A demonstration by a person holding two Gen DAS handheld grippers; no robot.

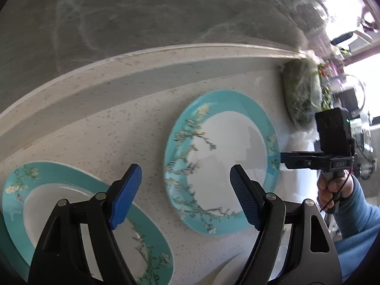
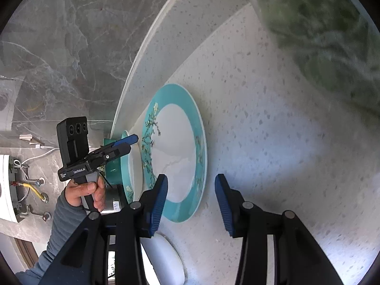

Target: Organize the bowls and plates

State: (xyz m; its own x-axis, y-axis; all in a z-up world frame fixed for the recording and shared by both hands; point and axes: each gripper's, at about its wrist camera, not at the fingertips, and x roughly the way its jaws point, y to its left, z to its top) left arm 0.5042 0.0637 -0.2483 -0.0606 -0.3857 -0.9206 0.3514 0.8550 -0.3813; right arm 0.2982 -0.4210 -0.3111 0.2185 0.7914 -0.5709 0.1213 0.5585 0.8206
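turquoise plates, left wrist view: two floral-rimmed plates are lying apart on the speckled counter (image 1: 95,128), one plate (image 1: 220,161) ahead, a second plate (image 1: 59,201) under the left gripper (image 1: 185,194).
left tongs: standing wide, gripping nothing.
right tongs, left wrist view: the right gripper (image 1: 282,160) is sitting at the far plate's rim; contact unclear.
right wrist view: the right gripper (image 2: 191,205) is hanging half open, empty, over the near plate (image 2: 175,152); a white bowl (image 2: 166,261) is lying below.
progress: likely early, nothing stacked yet.
containers: plates and bowl are sitting empty; a bag of greens (image 2: 320,40) is lying beyond.
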